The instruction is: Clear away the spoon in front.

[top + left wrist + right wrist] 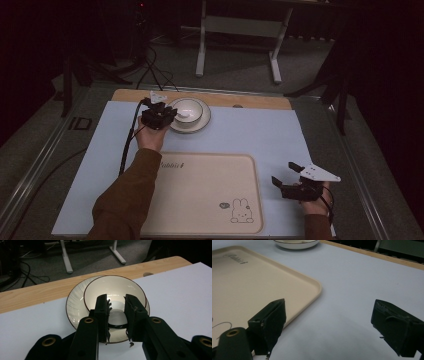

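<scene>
At the bowl [115, 291] — left tongs [117, 315], part-open, straddling its rim.

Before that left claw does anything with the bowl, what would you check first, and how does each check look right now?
1. Left gripper lined up with the bowl: ok, its jaws straddle the bowl's near rim.
2. Jaws actually clamped on the rim: cannot tell; a gap shows between them.
3. Bowl seated on its saucer: ok, upright, though off-centre toward the right.
4. Tray free to receive something: ok, its surface is bare apart from a printed rabbit.
5. Right gripper out of the way: ok, open beside the tray's right edge, holding nothing.
6. Anything inside the bowl: cannot tell; the high view shows a pale patch.
</scene>
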`<state>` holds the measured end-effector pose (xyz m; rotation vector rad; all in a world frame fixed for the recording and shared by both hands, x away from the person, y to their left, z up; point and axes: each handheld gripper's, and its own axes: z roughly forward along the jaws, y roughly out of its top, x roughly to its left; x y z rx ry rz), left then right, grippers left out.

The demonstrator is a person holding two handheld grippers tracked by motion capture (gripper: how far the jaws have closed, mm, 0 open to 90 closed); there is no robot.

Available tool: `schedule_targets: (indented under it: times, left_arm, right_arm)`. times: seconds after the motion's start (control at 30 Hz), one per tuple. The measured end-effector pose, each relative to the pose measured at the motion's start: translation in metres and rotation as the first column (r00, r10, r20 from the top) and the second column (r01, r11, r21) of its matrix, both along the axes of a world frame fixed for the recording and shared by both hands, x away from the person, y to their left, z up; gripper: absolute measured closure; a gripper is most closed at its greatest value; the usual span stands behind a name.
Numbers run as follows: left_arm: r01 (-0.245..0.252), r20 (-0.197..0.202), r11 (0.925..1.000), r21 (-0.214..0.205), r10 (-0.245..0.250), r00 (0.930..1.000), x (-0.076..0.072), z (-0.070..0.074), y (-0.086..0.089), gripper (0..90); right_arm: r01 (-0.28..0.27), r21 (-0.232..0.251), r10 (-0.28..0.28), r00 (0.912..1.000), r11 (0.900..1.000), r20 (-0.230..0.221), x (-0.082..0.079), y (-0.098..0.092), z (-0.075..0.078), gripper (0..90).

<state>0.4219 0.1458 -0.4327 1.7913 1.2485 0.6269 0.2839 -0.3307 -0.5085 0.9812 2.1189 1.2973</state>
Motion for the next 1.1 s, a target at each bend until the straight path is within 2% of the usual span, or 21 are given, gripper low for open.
schedule_targets:
  times: [0.63, 0.77, 1.1]
  left_arm:
    - [-0.002, 0.023, 1.0000, 0.003, 0.002, 0.9997, -0.017, 0.020, 0.006, 73.6]
    - [-0.009, 0.023, 0.9993, 0.037, 0.009, 0.9997, -0.020, 0.021, 0.006, 73.6]
    - [-0.013, 0.038, 0.9991, 0.041, 0.011, 0.9992, -0.030, 0.026, 0.010, 73.6]
  right_arm:
    - [0.003, 0.008, -0.003, 1.0000, 1.0000, 0.005, -0.001, -0.001, 0.000, 12.3]
    - [0.005, 0.008, -0.005, 1.0000, 1.0000, 0.005, -0.001, -0.001, 0.000, 12.3]
    - [0.008, 0.011, -0.008, 0.9999, 0.9999, 0.007, -0.002, -0.001, 0.001, 12.3]
